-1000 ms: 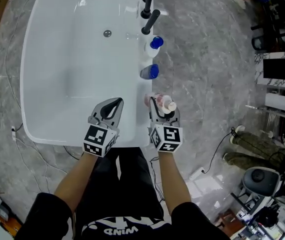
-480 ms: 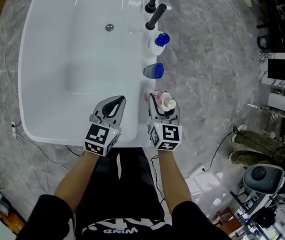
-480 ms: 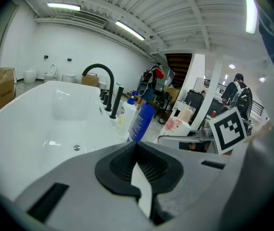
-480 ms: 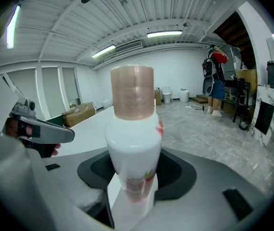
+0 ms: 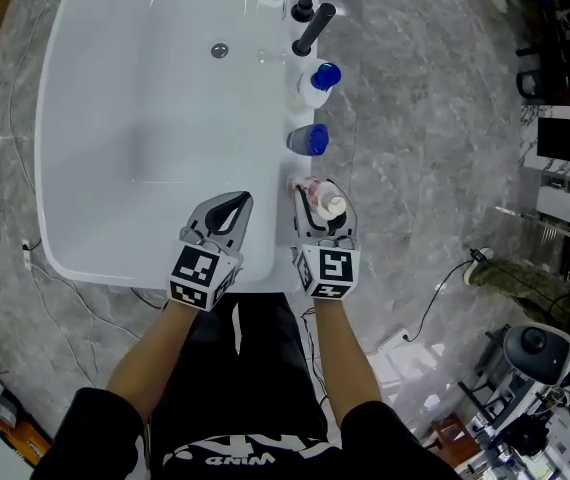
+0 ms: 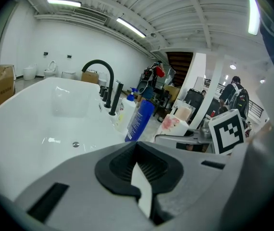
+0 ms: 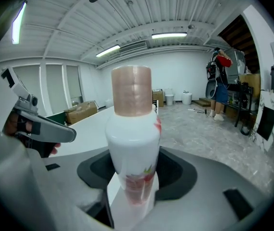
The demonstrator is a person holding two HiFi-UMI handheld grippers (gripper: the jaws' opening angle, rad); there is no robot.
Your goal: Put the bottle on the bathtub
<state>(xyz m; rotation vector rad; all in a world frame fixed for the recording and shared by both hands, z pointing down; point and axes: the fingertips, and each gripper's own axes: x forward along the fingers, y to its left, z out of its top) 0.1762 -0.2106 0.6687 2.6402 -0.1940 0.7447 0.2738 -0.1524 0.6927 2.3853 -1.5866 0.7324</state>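
Upright bottle [image 7: 132,129] in right hand-held gripper [image 7: 131,196], by bathtub [image 5: 57,168] edge

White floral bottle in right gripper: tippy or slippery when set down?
Probably tippy: the white floral bottle is tall and narrow, and the bathtub rim looks slim. Its glossy wall may slip in the right gripper, which clamps only its lower part. No dent shows, so likely rigid.

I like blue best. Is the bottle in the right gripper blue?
No, the bottle held in the right gripper is white, with a pinkish-tan cap and a red flower print.
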